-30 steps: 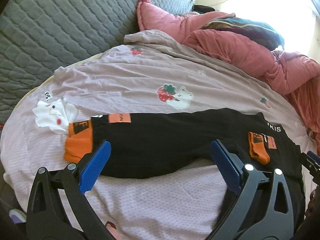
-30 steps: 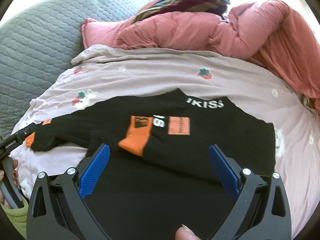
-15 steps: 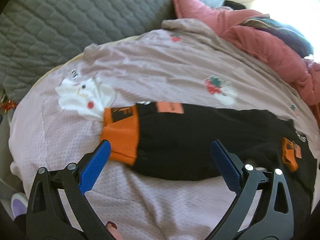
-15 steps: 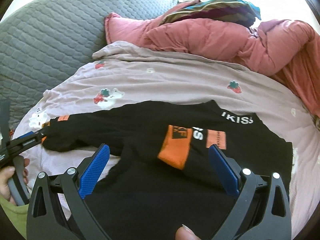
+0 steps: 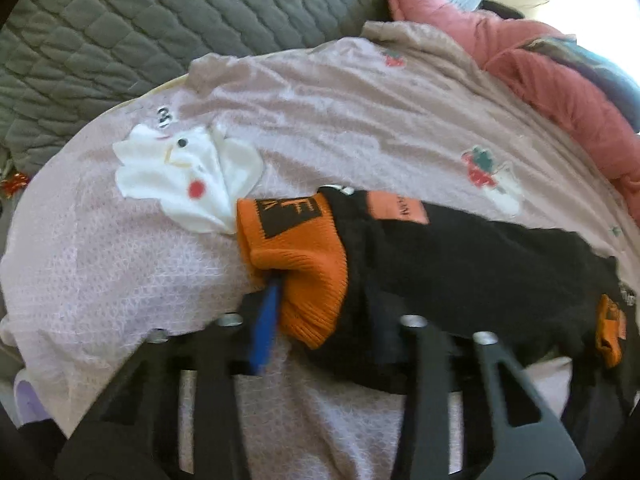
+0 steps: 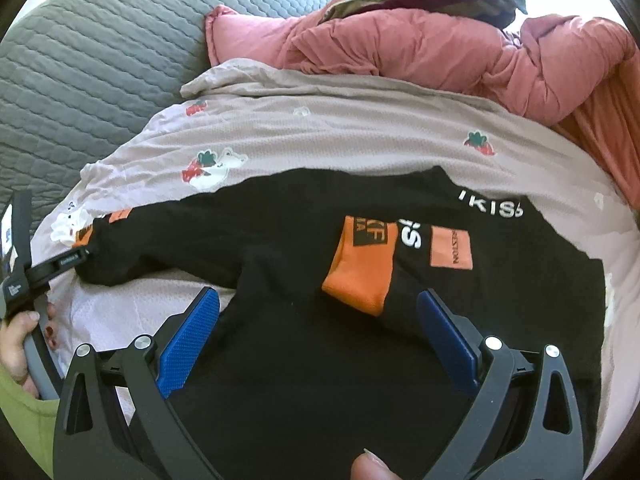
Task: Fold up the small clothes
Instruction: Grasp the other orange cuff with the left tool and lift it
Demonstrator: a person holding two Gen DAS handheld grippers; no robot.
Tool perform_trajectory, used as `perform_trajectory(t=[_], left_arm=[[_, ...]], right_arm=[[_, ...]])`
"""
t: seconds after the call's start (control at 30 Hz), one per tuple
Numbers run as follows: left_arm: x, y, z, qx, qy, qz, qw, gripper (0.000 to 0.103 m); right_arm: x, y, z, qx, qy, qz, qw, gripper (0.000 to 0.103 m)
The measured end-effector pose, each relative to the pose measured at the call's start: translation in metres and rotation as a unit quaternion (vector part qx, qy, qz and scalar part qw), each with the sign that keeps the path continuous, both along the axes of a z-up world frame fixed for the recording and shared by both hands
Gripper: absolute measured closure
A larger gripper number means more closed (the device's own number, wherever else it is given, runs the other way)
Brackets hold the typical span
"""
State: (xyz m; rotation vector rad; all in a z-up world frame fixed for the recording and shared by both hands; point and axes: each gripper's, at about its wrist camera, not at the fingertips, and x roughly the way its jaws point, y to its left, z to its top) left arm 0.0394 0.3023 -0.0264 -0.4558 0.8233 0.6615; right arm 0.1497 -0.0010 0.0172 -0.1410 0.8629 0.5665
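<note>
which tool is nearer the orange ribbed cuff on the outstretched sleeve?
Left. The left tool is closing on that orange ribbed cuff, with the knit between its jaws. The right tool is open over the black sweater's body, well away along the sleeve.

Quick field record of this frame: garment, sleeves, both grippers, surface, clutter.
garment: black sweatshirt, orange cuffs, spread flat
left sleeve: stretched out sideways, orange cuff at its end
right sleeve: folded across the body, cuff on top
left gripper: jaws closing on the left cuff, cloth between them
right gripper: open over the body, holding nothing
surface: pink strawberry-print sheet
clutter: white cloth beside left cuff
</note>
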Motion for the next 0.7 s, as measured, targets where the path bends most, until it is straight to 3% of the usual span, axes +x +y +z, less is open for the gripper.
perform_trajectory(t=[0.07,0.27,0.43,0.7], left_arm=[[-0.003,-0.005,0.008,-0.001,-0.028,-0.016,0.9995,0.089],[-0.007,-0.029,0.043,0.006,-0.108,-0.061,0.9923,0.090],[0.009,-0.063,0.065,-0.010,-0.136,-0.113,0.9841,0.090],[0.035,-0.138,0.087,-0.007,-0.147,-0.204,0.9678,0.090]], right_arm=[[-0.001,-0.003,-0.002,0.001,0.003,-0.002,1.000,0.005],[0.001,-0.034,0.001,0.021,0.008,-0.028,0.999,0.005],[0.006,-0.066,0.001,0.032,0.011,-0.058,0.998,0.005],[0.011,-0.124,0.002,0.082,0.025,-0.109,0.990,0.005]])
